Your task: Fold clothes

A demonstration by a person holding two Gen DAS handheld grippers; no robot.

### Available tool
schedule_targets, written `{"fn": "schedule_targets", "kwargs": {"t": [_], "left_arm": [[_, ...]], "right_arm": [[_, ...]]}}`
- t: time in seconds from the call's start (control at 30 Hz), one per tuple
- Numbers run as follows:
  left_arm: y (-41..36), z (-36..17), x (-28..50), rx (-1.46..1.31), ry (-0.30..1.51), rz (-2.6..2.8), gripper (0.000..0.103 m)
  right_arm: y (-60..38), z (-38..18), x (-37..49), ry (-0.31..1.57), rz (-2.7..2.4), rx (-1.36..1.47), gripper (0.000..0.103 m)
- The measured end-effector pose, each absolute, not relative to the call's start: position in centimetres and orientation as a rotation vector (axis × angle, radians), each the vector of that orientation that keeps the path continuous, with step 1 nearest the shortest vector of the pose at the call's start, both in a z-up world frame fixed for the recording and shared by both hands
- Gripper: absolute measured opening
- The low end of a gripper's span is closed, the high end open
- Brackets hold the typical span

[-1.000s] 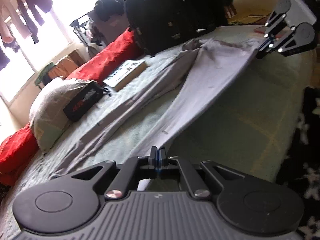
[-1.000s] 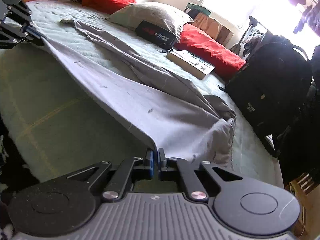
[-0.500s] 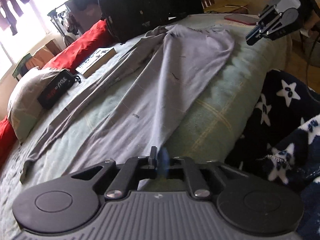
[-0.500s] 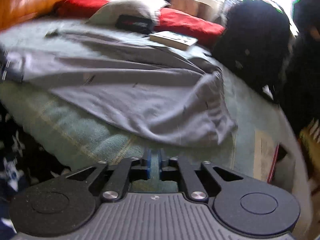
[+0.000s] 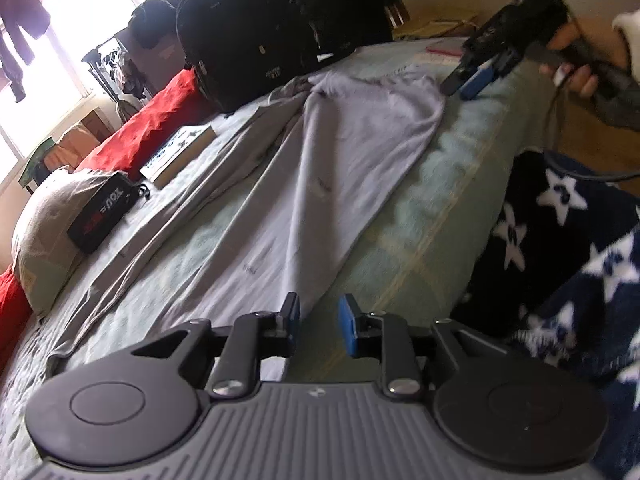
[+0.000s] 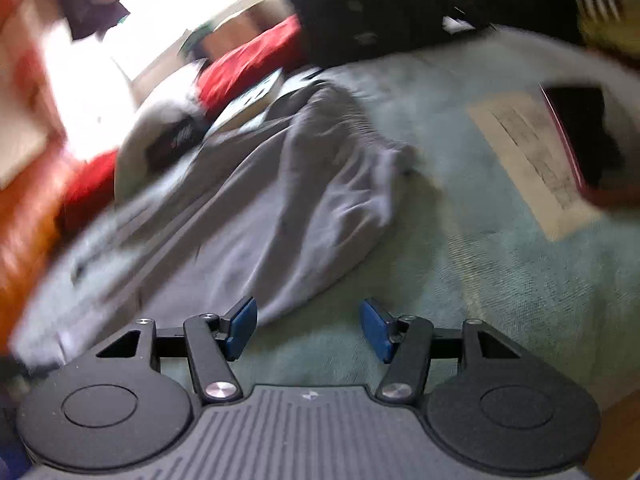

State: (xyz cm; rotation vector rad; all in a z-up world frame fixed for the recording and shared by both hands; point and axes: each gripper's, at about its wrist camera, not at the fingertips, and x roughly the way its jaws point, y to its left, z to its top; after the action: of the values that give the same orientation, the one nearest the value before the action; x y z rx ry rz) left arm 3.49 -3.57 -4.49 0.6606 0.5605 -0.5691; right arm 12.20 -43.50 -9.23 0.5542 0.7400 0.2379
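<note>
In the view from my left wrist, a grey pillow (image 5: 44, 216) is lying at the far left of the frame with a black pouch (image 5: 102, 216) resting against it. Just right of that, a book (image 5: 180, 156) is sitting on the bed (image 5: 440, 208) beside a red cushion (image 5: 148, 136), and a black backpack (image 5: 248, 40) is standing at upper centre. The grey garment (image 5: 320, 168) I am folding is lying spread along the bed, running from the lower middle of the frame up toward the upper right. My left gripper (image 5: 319, 322) is sitting at bottom centre with its jaws opening; the garment's near end is lying under and between the pads, and they are not pressing on it. At upper right, my right gripper (image 5: 476, 76) is hovering just past the garment's far edge, held by my hand (image 5: 576, 68). A dark blanket with white stars (image 5: 568, 248) is filling the right edge.

The view from my right wrist is blurred. The red cushion (image 6: 248, 64) is showing at upper left, the grey garment (image 6: 288, 200) is lying crumpled across the middle, and a dark phone (image 6: 580, 140) is lying on the bed at the right, beside a pale patch. My right gripper (image 6: 308, 330) is at bottom centre, its jaws opening wide, with only the green bed cover (image 6: 500, 280) between them and the garment's edge just beside its left pad.
</note>
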Motion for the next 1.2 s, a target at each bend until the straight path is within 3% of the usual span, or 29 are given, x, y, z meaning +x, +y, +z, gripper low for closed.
{"fn": "schedule_targets", "kwargs": {"t": [0.17,0.23,0.3,0.73,0.83,0.9,1.0,1.07,1.2], "left_arm": [[-5.3,-4.6,4.7,0.603,0.549,-0.573,0.026],[-5.8,-4.5,5.1,0.579,0.543,-0.569,0.026],[-6.1,-4.4,5.1,0.549,0.532,-0.572,0.026],[-4.6,-4.3,5.3,0.428,0.586,-0.512,0.026],[-4.3,-4.1,5.3,0.415,0.587,-0.486,0.026],[-4.0,-3.8,5.2,0.401,0.58,-0.473,0.028],[-3.4,-3.3,5.1,0.362,0.571,-0.447,0.038],[-3.0,-2.9,5.1,0.336,0.565,-0.429,0.039],[-2.2,-2.3,4.8,0.304,0.559,-0.404,0.041]], "right_arm": [[-44.8,-10.6,15.0,0.663,0.212,0.708,0.062],[-44.7,-10.9,16.0,0.639,0.188,0.718,0.053],[-44.4,-10.9,16.3,0.637,0.133,0.685,0.006],[-45.8,-11.1,10.0,0.619,0.06,0.642,0.005],[-45.2,-9.9,9.3,0.604,0.018,0.599,0.02],[-44.4,-8.7,8.6,0.58,-0.004,0.546,0.04],[-42.8,-6.7,7.9,0.543,-0.023,0.475,0.061],[-41.7,-5.5,7.6,0.519,-0.021,0.434,0.066],[-39.7,-3.3,6.8,0.469,-0.018,0.365,0.087]]}}
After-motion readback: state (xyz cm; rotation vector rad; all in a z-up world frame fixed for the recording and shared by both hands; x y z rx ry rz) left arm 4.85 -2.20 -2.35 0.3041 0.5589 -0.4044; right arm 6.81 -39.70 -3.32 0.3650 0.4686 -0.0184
